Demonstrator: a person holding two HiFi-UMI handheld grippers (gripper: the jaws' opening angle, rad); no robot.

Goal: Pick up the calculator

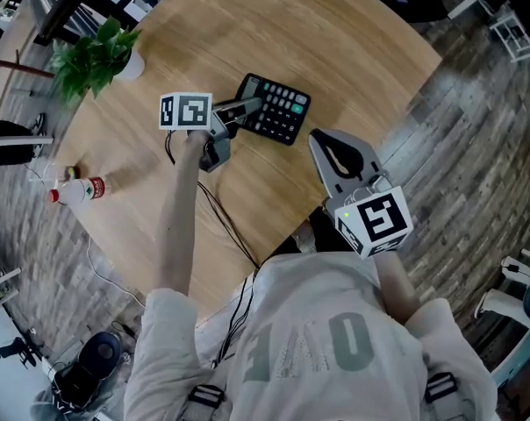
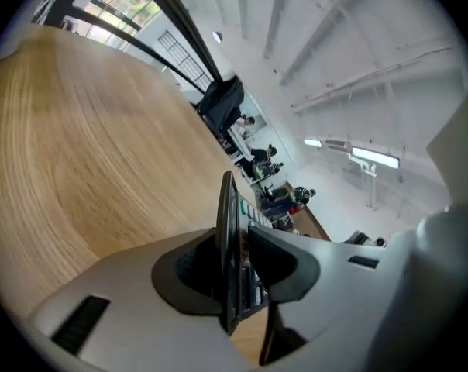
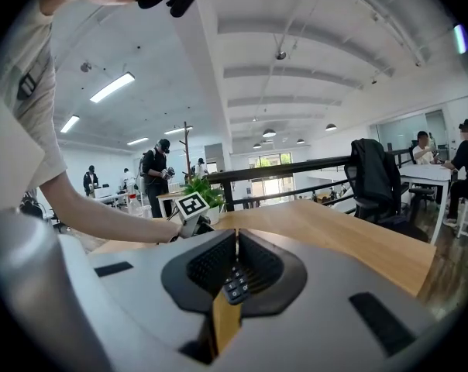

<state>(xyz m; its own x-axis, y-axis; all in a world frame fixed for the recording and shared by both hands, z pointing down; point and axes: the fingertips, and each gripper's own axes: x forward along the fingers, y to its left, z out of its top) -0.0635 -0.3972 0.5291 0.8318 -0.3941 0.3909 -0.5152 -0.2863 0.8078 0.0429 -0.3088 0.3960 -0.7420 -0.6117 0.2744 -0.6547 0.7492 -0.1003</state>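
The black calculator [image 1: 278, 108] with grey and green keys is over the middle of the round wooden table [image 1: 353, 51]. My left gripper [image 1: 247, 106] is shut on its left edge. In the left gripper view the calculator [image 2: 227, 196] stands edge-on between the two pads [image 2: 277, 258], which press on both faces. Whether its far edge still touches the table I cannot tell. My right gripper [image 1: 328, 150] hangs to the right of the calculator, apart from it, jaws together and holding nothing. Through the slot below its fingertips [image 3: 236, 237] a few calculator keys [image 3: 235, 287] show.
A potted plant [image 1: 94, 55] stands at the table's left rim. A small bottle with a red label [image 1: 76, 189] lies near the left front edge. A black cable [image 1: 223, 217] trails from the left gripper across the table. A black office chair [image 3: 373, 178] stands beyond the far side.
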